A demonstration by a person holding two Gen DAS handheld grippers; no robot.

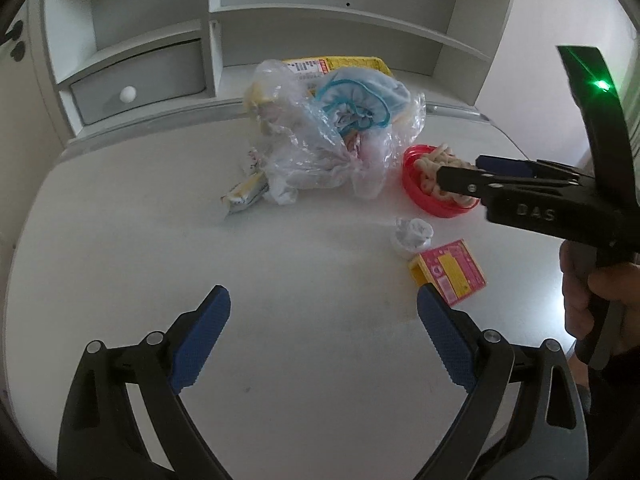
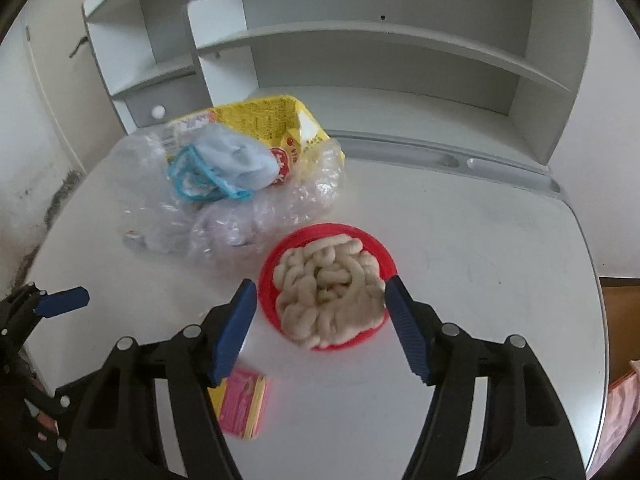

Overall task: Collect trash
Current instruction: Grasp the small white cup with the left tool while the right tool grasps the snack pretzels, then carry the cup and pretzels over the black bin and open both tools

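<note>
**White kids' desk, trash pile, both tongs open**

Smooth matte white desk [image 1: 120, 240] with a curved front edge, backed by a white hutch [image 1: 340, 20] of shelves and a little grey drawer with a round knob.

Left gripper [image 1: 323, 322] hangs low over bare desk, its ribbed blue pads spread wide with nothing between them. Straight ahead of it sits the main pile: a crinkly clear plastic bag [image 1: 316, 148] with a soft light-blue fabric thing with teal trim [image 1: 360, 100] on top and a glossy yellow snack packet [image 1: 352, 65] behind. A small crumpled yellow-white wrapper [image 1: 245, 193] lies ahead and a bit left. Ahead to the right, a scrunched white paper wad [image 1: 412, 236] touches a flat pink and yellow box [image 1: 450, 270], which sits just past the right fingertip.

Right gripper [image 2: 320, 312] is spread apart too, empty, with its pads on either side of a shallow round red plastic dish [image 2: 268, 276] heaped with pale, puffy tube-shaped snacks [image 2: 328, 284]. I can't tell if the pads touch the rim. The pink box peeks out under its left finger.
</note>
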